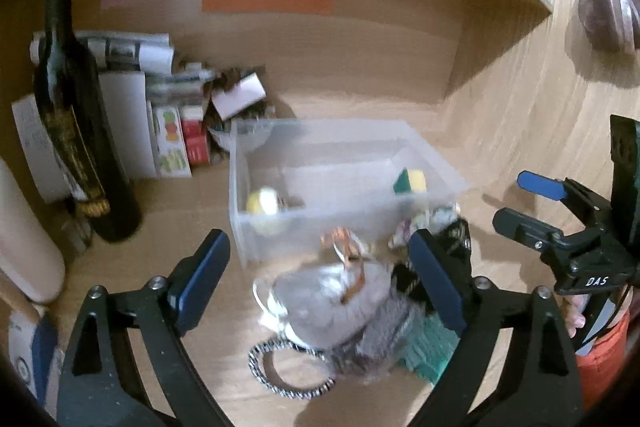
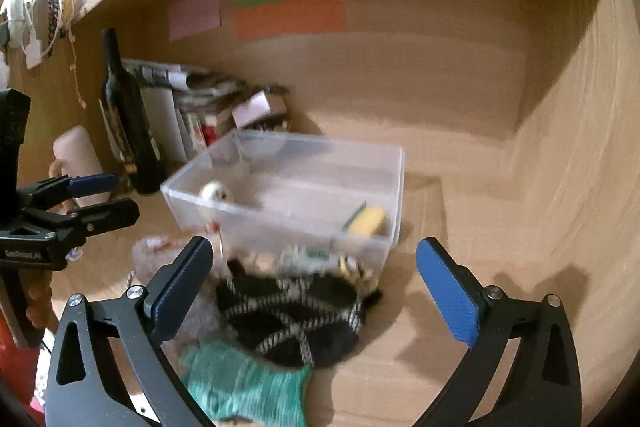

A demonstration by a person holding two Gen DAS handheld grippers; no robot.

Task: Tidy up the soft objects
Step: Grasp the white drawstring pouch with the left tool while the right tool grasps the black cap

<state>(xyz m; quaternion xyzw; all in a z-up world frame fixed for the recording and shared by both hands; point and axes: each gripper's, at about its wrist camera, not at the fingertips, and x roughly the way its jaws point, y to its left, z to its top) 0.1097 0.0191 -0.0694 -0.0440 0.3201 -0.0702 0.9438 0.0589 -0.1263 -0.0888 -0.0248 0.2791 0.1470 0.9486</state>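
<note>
A heap of soft things lies on the wooden counter (image 2: 460, 367) just in front of the clear plastic box (image 2: 320, 167): a black knitted sock with white diamond lines (image 2: 288, 311), a green knitted cloth (image 2: 244, 387), a grey fluffy piece (image 1: 332, 295) and a black-and-white cord loop (image 1: 264, 367). Inside the box there are a yellow-green sponge (image 2: 366, 221) and a pale round ball (image 2: 214, 191). The left gripper (image 1: 320, 279) and the right gripper (image 2: 316, 283) both hang over the heap with jaws wide apart and holding nothing, while a dark glass bottle (image 1: 76, 131) and stacked papers (image 1: 136, 87) stand to the left behind.
</note>
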